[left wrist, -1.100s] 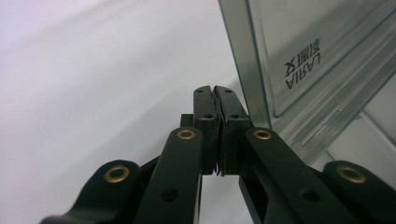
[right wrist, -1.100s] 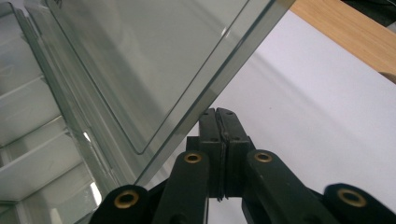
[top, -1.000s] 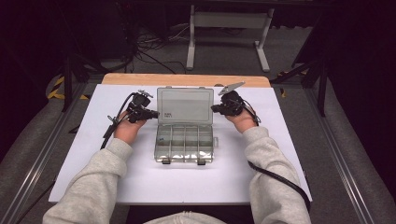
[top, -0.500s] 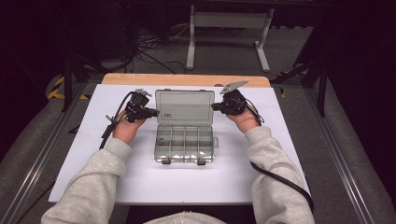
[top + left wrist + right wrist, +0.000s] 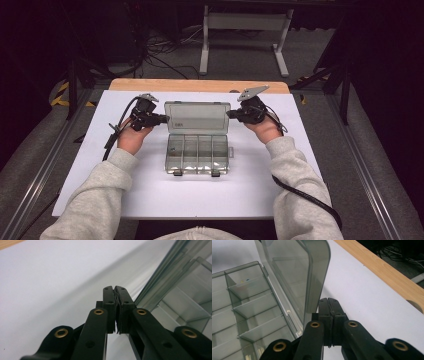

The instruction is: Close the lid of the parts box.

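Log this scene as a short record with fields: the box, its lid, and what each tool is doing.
box: clear plastic organizer box, divided compartments, on the white table
lid: open, standing up at the far side
left tool: jaws shut, empty, beside the lid's left edge
right tool: jaws shut, empty, beside the lid's right edge

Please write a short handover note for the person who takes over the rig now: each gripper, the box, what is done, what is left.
Left hand-held gripper: jaws shut, empty, at the lid's left edge.
Right hand-held gripper: jaws shut, empty, at the lid's right edge.
Clear plastic box: mid-table on the white table, lid raised, compartments look empty apart from a small speck or two.
Done: box open.
Left: probably ease the lid down from both sides and close the front latches.
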